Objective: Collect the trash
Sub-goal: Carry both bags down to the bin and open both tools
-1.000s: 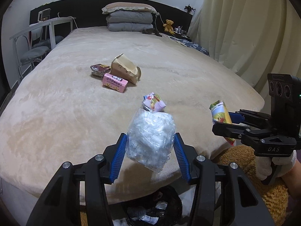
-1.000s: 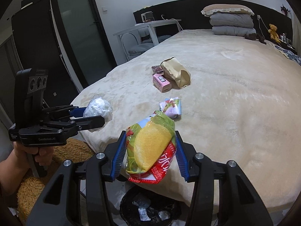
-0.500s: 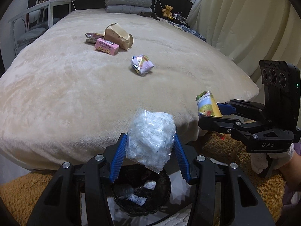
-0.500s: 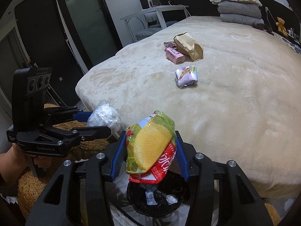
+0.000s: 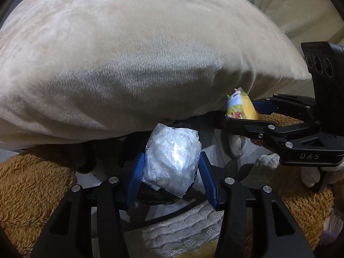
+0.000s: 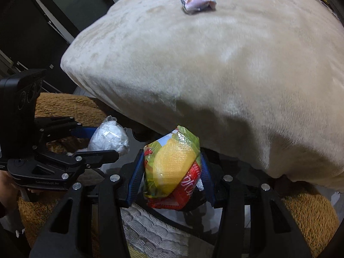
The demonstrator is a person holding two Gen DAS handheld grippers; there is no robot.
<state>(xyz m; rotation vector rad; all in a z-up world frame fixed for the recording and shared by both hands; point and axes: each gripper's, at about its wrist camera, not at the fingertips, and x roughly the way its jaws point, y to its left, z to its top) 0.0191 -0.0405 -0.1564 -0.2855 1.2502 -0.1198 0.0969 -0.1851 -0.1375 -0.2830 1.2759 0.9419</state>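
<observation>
The left tool [image 5: 171, 172] pinches a crumpled clear plastic bag [image 5: 172, 161] between its blue pads, and the bag hangs directly ahead of its tips, over the dark trash bin [image 5: 154, 195] that peeks out just below. To its right, the right tool [image 6: 172, 169] clamps a yellow-and-red snack wrapper [image 6: 172, 167], also low beside the edge of the bed [image 5: 139, 53]. The step in hand looks like the drop: centre each bundle above the bin's opening before letting go, since light plastic drifts. Beyond both tools, a pink snack packet [image 6: 197, 0] and other litter on the bed await collection.
</observation>
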